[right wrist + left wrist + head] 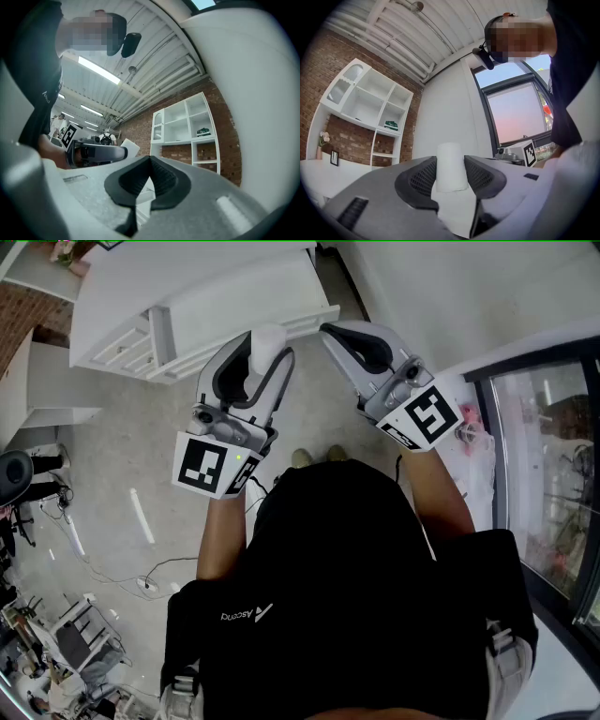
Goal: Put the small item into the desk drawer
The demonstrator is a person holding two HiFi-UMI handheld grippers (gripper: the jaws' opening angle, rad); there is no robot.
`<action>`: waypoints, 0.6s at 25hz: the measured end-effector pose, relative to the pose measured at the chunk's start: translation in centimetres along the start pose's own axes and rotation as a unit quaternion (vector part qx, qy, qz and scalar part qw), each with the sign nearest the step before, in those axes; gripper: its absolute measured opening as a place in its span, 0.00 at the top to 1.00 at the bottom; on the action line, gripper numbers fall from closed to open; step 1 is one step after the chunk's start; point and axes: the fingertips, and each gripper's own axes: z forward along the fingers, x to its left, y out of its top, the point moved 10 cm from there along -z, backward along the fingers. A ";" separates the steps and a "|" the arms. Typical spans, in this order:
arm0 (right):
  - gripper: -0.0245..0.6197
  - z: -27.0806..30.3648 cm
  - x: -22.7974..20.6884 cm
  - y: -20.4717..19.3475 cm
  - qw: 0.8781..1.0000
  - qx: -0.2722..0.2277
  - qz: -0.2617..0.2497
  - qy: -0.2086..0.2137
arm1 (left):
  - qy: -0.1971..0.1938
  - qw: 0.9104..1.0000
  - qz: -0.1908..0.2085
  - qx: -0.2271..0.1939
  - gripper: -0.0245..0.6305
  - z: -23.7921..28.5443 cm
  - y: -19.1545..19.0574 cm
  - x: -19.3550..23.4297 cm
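Two hand-held grippers are raised side by side in front of the person, over a pale floor (141, 484), and both are aimed toward twelve o'clock in the head view. A white bench (216, 287) lies beyond them, at about eleven o'clock from the left hand-held gripper (262, 357) and well apart from it. A slatted part (131, 345) juts from the near edge of the bench, but it cannot be told whether this is the drawer, or whether any drawer is open. The left hand-held gripper is judged the nearer of the two to the bench, so the carry would be made forward and toward ten or eleven o'clock.

The jaws of the left hand-held gripper are spread wide and are pressed on a small white roll (451, 166), one dark pad against each side. The roll's long axis runs along the jaws, and its rounded end pokes out past the tips toward the bench.

The right hand-held gripper (150, 164) is closed, its pads meet, and nothing is held between them.
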 end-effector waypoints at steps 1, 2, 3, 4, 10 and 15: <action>0.96 0.0 0.0 0.0 1.000 0.001 0.000 0.000 | -0.001 1.000 0.000 0.000 0.69 0.0 -0.1 0.0; 0.96 0.1 0.0 -0.1 1.000 0.002 0.000 0.000 | -0.001 1.000 0.000 0.001 0.69 0.0 -0.1 0.1; 0.96 0.1 -0.1 -0.2 1.000 0.002 0.000 0.000 | -0.002 1.000 -0.001 0.001 0.69 0.0 -0.2 0.2; 0.96 0.2 -0.1 -0.2 1.000 0.002 0.001 0.000 | -0.003 1.000 -0.001 0.001 0.69 0.1 -0.2 0.2; 0.96 0.4 0.0 -0.5 1.000 0.001 0.006 -0.002 | -0.008 1.000 -0.006 0.002 0.69 0.2 -0.6 0.7; 0.96 0.8 0.2 -0.5 1.000 0.006 -0.001 -0.012 | -0.011 1.000 -0.009 -0.004 0.69 -0.2 -0.6 1.6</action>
